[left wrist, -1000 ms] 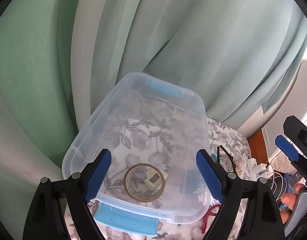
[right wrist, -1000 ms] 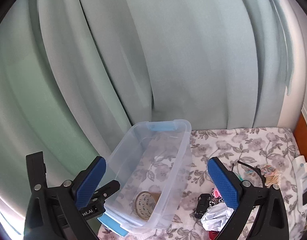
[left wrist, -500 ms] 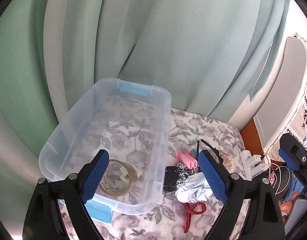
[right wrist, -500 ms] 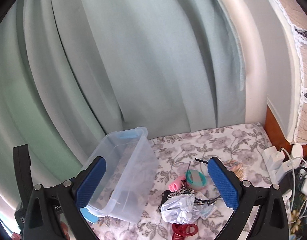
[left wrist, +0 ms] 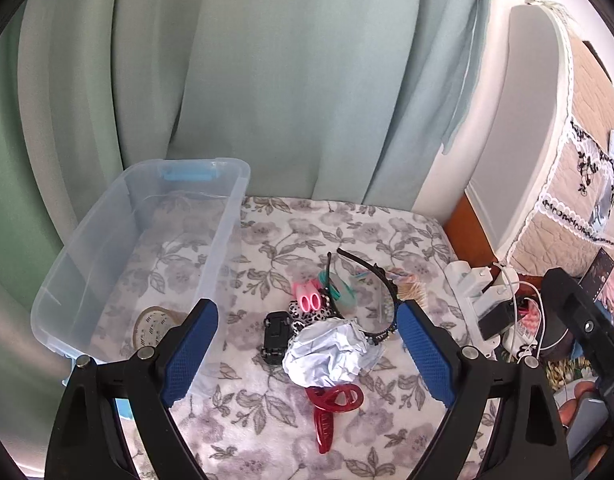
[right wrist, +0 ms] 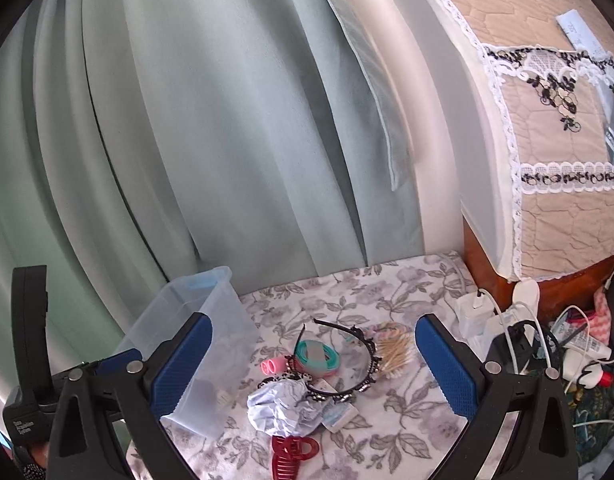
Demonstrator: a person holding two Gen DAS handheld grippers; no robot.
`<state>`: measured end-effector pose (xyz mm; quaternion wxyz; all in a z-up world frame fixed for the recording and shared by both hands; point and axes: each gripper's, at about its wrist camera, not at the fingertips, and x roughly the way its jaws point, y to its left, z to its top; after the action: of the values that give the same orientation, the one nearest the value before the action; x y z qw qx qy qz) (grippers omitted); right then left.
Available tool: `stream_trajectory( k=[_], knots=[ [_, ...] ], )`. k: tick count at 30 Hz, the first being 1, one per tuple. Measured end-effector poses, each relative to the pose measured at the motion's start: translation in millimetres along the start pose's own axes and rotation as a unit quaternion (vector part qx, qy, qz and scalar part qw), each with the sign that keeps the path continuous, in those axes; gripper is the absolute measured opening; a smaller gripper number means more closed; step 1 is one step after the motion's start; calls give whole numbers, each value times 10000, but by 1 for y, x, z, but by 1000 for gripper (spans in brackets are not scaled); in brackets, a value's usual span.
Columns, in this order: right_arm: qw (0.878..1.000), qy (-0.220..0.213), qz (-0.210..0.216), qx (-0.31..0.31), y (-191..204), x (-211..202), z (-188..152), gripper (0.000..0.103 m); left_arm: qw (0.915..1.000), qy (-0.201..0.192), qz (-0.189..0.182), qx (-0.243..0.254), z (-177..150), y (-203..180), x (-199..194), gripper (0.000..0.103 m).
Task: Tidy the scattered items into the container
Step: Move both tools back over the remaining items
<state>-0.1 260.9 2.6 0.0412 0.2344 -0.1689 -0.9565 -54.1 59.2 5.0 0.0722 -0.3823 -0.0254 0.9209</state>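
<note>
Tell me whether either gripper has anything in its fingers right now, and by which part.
Nothing is held. The left gripper and right gripper both stand open and empty above the pile, clear of the crumpled paper and red hair claw.

Both wrist cameras look down and forward over the bench (left wrist: 347,240) toward the curtain (left wrist: 267,80), sharing the clear bin (left wrist: 147,216) and clutter.

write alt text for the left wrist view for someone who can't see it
Open left gripper over a floral cloth, framing a pile of clutter: crumpled paper, red hair claw, black toy car, pink rollers, black headband. A clear bin at left holds a tape roll.
</note>
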Motion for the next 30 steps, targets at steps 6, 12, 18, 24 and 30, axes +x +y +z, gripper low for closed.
stream_trajectory(
  k=[6,12,18,24,30],
  knots=[
    [9988,307,-329,174,-35,-2,-22,103,9996,205,-104,184,-17,-22,16,92],
    [9964,377,-521,545,-68,-4,-44,103,9980,299,-373,402,-35,-38,26,98],
    [9923,600,-541,942,-90,8,-63,103,9964,494,-472,501,-53,-45,38,103],
    [9882,956,-590,1038,-103,21,-80,103,9936,843,-462,589,-72,-46,58,103],
    [9830,1351,-582,1096,-111,37,-96,103,9888,1425,-112,424,-95,-36,91,103]
  ],
)
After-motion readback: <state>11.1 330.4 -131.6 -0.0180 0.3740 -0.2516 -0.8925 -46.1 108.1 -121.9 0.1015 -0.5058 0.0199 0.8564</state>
